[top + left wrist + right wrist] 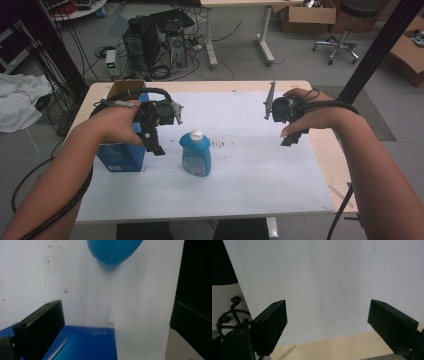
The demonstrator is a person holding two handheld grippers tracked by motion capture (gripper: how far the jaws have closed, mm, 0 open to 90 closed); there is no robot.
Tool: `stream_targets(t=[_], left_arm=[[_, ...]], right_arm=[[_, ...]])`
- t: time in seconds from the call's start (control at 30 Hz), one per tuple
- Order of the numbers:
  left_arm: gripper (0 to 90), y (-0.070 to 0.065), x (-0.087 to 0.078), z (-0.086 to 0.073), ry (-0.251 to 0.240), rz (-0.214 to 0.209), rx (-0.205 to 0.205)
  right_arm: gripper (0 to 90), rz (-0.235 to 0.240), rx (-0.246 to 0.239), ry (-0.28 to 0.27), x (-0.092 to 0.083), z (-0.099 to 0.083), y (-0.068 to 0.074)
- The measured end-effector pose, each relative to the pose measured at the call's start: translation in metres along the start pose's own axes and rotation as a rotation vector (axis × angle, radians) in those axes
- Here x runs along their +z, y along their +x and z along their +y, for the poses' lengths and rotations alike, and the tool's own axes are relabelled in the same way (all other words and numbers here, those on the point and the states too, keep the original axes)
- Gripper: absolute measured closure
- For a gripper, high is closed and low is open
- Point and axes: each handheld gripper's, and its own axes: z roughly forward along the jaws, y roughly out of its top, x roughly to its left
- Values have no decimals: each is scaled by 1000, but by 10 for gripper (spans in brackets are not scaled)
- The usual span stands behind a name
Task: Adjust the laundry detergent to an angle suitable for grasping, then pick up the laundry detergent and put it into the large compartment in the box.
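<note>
High view: bottle upright mid-table, box beside | L gripper jaws apart, R gripper jaws apart, both empty | tip: prob. grab bottle body square, squeeze gently.

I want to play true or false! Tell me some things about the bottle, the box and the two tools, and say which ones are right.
1. The blue bottle has a white cap. True.
2. The right tool is squeezing the bottle. False: its jaws are wide apart above the bare white mat.
3. The blue box stands left of the bottle. True.
4. The bottle is lying on its side. False: it stands upright.
5. The left tool is open and holds nothing. True.
</note>
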Motion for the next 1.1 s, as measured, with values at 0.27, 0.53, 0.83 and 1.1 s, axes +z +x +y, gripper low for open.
stream_targets(t=[0.27,0.53,0.83,1.1], left_arm=[[1,1,1,-2,-1,4,2],[1,-2,-3,-4,-28,7,-3],[1,-2,-1,-13,-21,11,-10],[1,2,-5,-18,-20,15,-21]], right_arm=[[159,-4,-2,4,-1,3,2],[159,-12,2,-6,-3,5,8],[159,-14,0,0,1,11,0],[159,-15,4,-6,-2,11,-8]])
